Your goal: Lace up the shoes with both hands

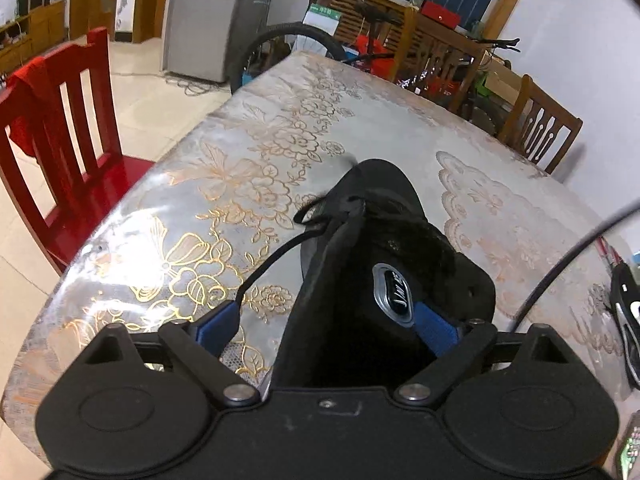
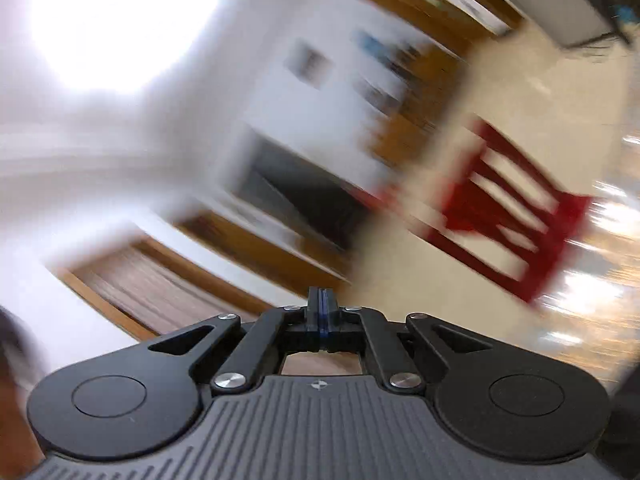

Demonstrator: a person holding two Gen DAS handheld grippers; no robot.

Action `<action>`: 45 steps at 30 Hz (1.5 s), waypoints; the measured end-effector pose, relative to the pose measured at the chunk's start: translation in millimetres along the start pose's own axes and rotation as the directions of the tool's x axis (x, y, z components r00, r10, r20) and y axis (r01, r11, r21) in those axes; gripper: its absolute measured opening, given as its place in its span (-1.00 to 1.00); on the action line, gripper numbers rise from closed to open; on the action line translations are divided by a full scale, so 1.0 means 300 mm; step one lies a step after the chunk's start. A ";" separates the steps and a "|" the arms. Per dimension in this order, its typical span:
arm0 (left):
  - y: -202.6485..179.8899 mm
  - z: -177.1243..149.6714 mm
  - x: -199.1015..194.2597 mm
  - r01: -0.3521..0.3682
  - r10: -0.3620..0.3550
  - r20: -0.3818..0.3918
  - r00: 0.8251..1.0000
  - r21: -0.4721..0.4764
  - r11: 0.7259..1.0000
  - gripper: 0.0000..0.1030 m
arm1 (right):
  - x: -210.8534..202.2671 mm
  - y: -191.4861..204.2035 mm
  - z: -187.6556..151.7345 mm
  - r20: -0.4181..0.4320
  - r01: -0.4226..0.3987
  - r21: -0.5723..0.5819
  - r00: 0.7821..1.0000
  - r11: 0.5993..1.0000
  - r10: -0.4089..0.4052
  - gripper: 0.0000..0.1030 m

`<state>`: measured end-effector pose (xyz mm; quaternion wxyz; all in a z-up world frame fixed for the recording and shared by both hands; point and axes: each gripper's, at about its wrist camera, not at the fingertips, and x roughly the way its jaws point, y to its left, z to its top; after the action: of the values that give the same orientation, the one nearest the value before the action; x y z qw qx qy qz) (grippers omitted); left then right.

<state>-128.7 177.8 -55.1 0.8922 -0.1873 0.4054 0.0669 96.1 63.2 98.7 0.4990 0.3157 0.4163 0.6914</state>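
A black shoe point(image 1: 384, 240) lies on the table point(image 1: 360, 100) in the left wrist view, toe pointing away, with a metal badge point(image 1: 394, 294) on its tongue. My left gripper point(image 1: 326, 308) is open wide around the shoe's near end. Its right pad point(image 1: 438, 330) lies against the tongue; its left pad point(image 1: 218, 328) stands clear of the shoe's side. A black lace point(image 1: 272, 256) runs from the eyelets to the tip of that left pad. My right gripper point(image 2: 322, 312) is shut, pads together with nothing visible between them, pointing into the blurred room with no shoe in its view.
A thin dark cord point(image 1: 560, 268) crosses the lower right. A black-and-white shoe-like object point(image 1: 628, 320) sits at the right table edge. A red chair point(image 1: 72, 128) stands left of the table, a wooden chair point(image 1: 540, 128) at its far right, and a bicycle point(image 1: 320, 44) beyond.
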 end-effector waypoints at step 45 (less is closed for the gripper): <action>0.106 -0.024 -0.048 0.184 -0.184 -0.025 0.983 -0.005 0.983 0.75 | 0.268 0.062 -0.185 -0.230 0.438 -0.423 0.795 0.793 -0.561 -0.12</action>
<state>-151.8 204.6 -57.5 0.8892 -0.2259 0.3974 -0.0177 16.4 122.5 91.7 0.6332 -0.0269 0.4367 0.6384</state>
